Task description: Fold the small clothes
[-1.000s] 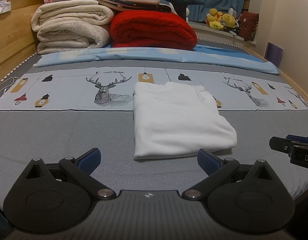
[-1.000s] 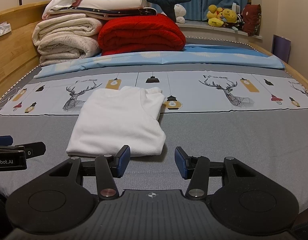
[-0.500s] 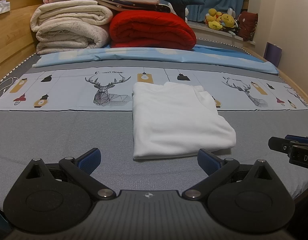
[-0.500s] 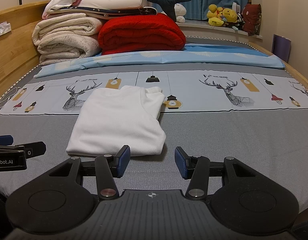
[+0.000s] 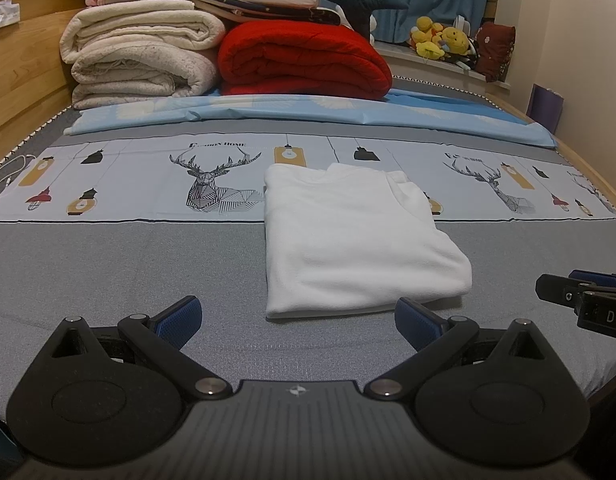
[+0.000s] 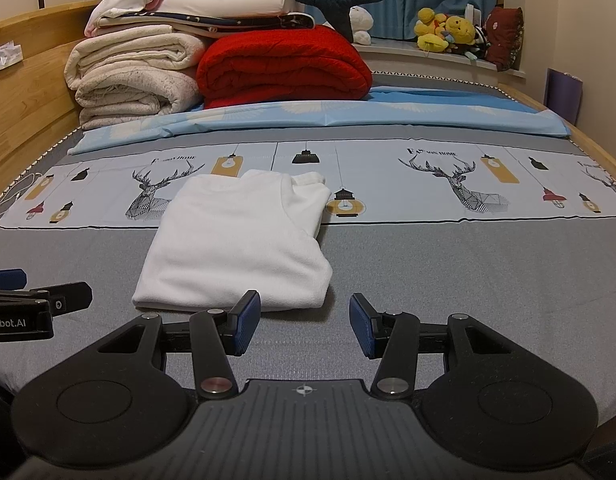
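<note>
A white garment [image 5: 356,240] lies folded into a flat rectangle on the grey bed cover; it also shows in the right wrist view [image 6: 240,240]. My left gripper [image 5: 298,320] is open wide and empty, just short of the garment's near edge. My right gripper [image 6: 304,320] is open and empty, near the garment's near right corner. The right gripper's tip shows at the right edge of the left wrist view [image 5: 580,292]. The left gripper's tip shows at the left edge of the right wrist view [image 6: 40,304].
A deer-print sheet strip [image 5: 148,184] and a blue sheet [image 5: 308,112] lie beyond the garment. Cream blankets [image 5: 144,56] and a red quilt [image 5: 304,60] are stacked at the far end. A wooden bed frame [image 5: 24,72] runs along the left. Plush toys [image 5: 440,40] sit by the curtain.
Nothing has visibly moved apart from a slight shift of both views; both grippers stay open and the garment lies as before.
</note>
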`<state>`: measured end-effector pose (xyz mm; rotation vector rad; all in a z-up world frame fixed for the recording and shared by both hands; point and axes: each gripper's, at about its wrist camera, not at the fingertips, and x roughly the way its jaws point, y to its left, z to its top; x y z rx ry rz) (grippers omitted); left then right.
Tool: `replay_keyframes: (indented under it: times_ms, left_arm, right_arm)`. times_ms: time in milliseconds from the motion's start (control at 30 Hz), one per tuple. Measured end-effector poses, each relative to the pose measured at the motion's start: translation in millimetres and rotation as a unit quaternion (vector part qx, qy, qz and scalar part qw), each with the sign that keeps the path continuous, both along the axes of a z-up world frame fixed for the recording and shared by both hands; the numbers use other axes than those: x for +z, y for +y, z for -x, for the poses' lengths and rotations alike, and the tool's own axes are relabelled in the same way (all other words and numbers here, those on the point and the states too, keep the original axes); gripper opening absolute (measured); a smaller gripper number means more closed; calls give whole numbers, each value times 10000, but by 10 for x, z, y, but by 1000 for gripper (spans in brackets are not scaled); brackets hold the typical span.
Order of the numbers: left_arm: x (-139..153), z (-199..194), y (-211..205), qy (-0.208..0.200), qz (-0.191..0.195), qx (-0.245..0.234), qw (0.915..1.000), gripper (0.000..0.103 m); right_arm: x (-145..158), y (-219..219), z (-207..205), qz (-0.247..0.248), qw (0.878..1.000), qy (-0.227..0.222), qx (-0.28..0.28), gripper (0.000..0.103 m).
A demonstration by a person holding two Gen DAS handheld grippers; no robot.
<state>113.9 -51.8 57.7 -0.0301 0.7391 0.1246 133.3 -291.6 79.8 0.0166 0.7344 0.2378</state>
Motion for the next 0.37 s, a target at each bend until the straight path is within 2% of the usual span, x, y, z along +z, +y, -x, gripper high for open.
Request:
replay_keyframes:
  times_ms: [367]
  left_arm:
    - [0,-8,-23,-12,-6,-29,10000,103]
  right_arm:
    - [4,-3,-6,-1,10000,3,-1,51]
